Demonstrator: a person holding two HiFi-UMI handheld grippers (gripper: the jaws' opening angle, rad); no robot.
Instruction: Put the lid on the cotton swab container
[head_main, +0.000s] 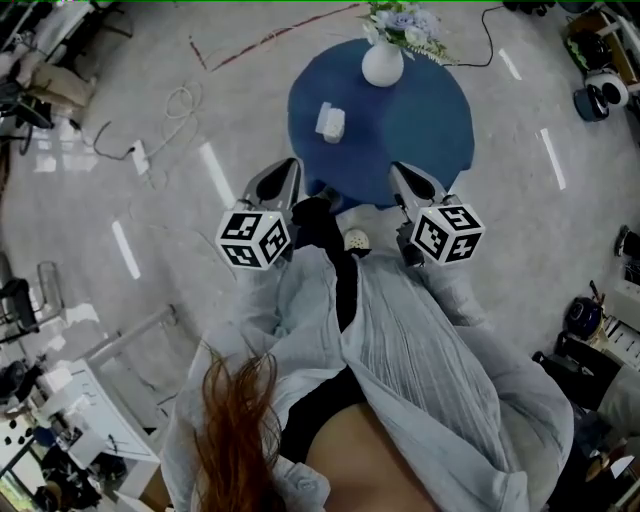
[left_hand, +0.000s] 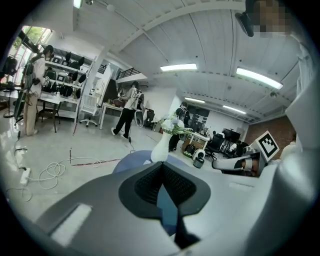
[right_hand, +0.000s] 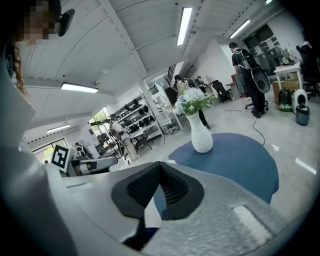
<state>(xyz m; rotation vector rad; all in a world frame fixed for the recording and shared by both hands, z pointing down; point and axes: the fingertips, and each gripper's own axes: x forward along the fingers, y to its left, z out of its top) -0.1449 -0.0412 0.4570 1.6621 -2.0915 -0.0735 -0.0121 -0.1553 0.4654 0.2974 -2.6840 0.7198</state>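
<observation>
A small white cotton swab container (head_main: 331, 122) sits on the round blue table (head_main: 420, 120), left of centre, in front of a white vase (head_main: 382, 64). I cannot make out a separate lid. Both grippers hang close to the person's chest at the table's near edge, short of the container. The left gripper (head_main: 288, 172) and the right gripper (head_main: 403, 172) are both shut with nothing in them. In the left gripper view the fingertips meet at the left gripper (left_hand: 161, 164), with the vase (left_hand: 160, 149) beyond. In the right gripper view the right gripper (right_hand: 160, 163) is the same, and the table (right_hand: 240, 162) lies ahead.
Flowers (head_main: 405, 22) stand in the vase at the table's far edge. A white cable and power strip (head_main: 140, 157) lie on the floor to the left. Desks and equipment (head_main: 600, 70) line the room's edges. People (left_hand: 129, 107) stand in the background.
</observation>
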